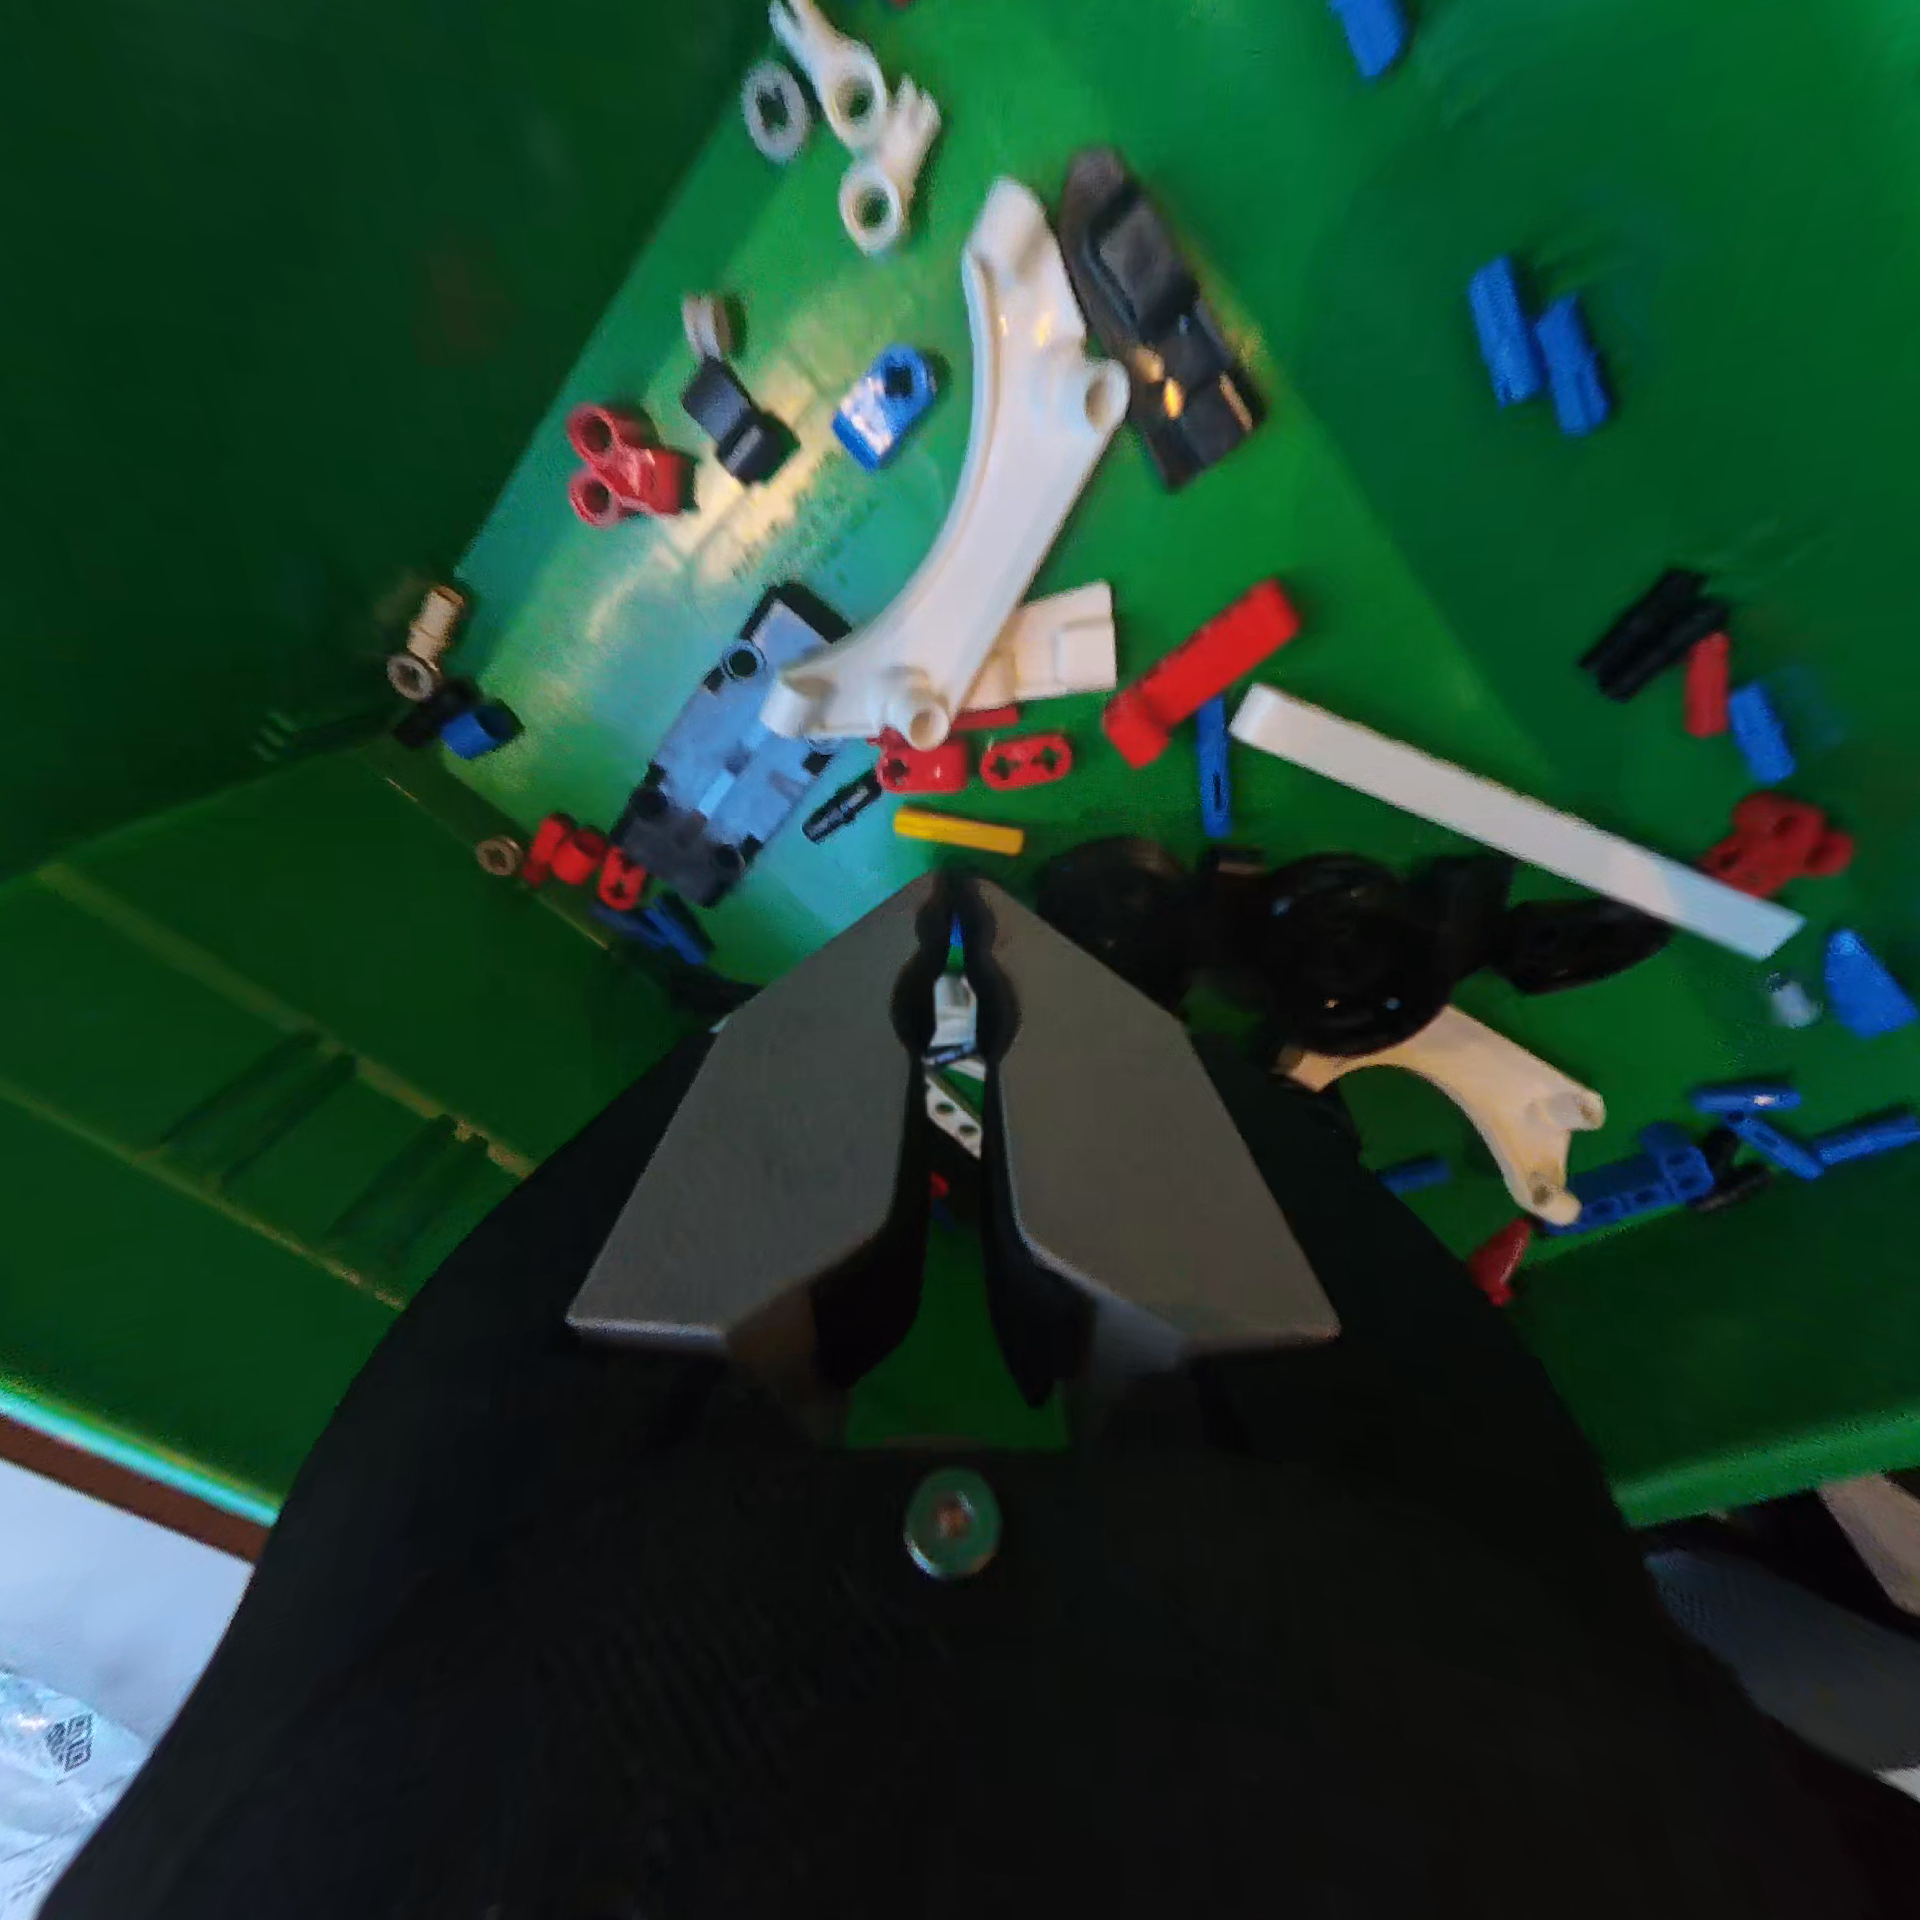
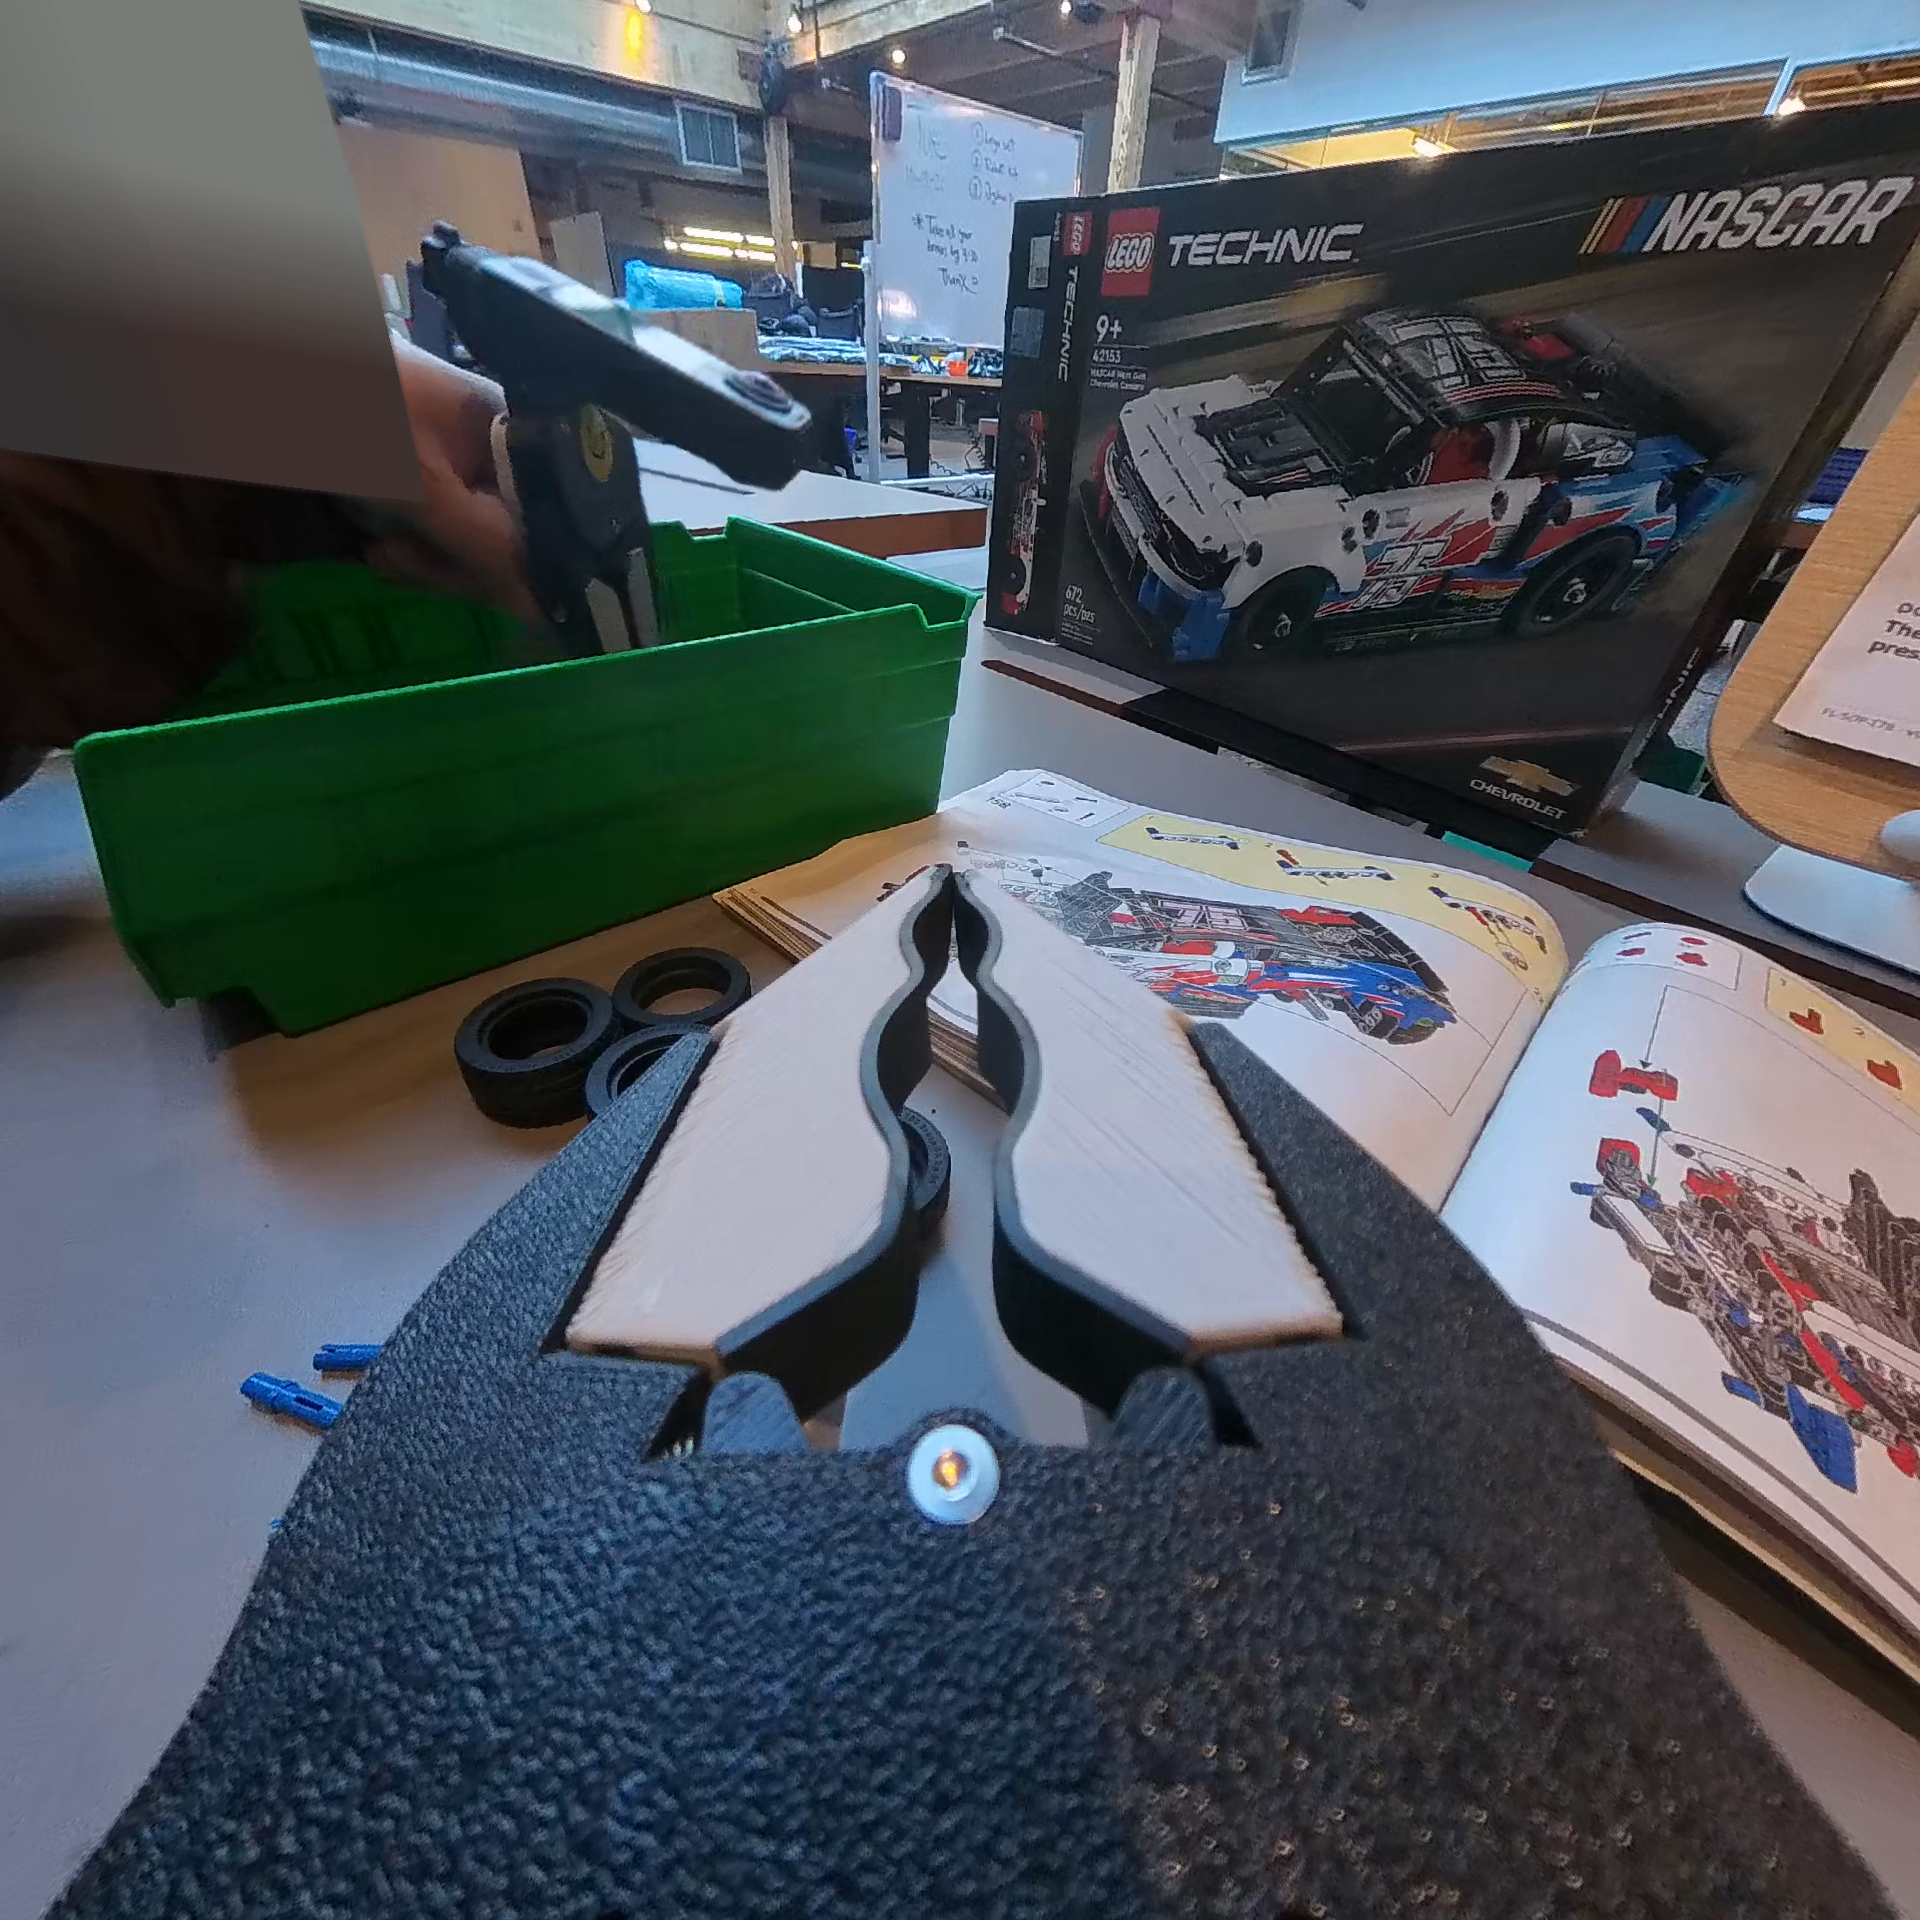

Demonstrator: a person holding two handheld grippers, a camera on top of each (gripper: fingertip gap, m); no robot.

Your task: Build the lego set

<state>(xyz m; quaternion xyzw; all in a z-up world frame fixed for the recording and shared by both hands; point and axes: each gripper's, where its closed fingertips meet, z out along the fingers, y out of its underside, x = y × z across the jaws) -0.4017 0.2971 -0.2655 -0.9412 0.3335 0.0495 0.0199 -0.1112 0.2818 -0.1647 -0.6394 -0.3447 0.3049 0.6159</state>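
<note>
Left claw (image 1: 951, 904) reaching down inside the green bin (image 1: 260, 987), tips pressed together, clenched with nothing visibly caught at the tips; small white and blue pieces showing through the gap farther back, whether pinched or merely lying beneath, impossible to tell. Lying scattered on the bin floor: a long curved white panel (image 1: 1023, 468) resting partly over a grey-and-black block (image 1: 717, 779), a yellow pin (image 1: 958, 831) just ahead of the tips, a black tangle of parts (image 1: 1340, 945) crowding in close beside them, a flat white beam (image 1: 1507, 816), red and blue connectors all around.

Right claw (image 2: 954, 881) hovering over the counter (image 2: 208, 1195), clenched and empty. Sitting beneath and beside it, black tyres (image 2: 582, 1039), one showing partly through the gap between the fingers. Lying open just beyond, the instruction booklet (image 2: 1351, 997); standing behind, the set's box (image 2: 1455, 468); resting loose near the claw's body, blue pins (image 2: 296, 1387).
</note>
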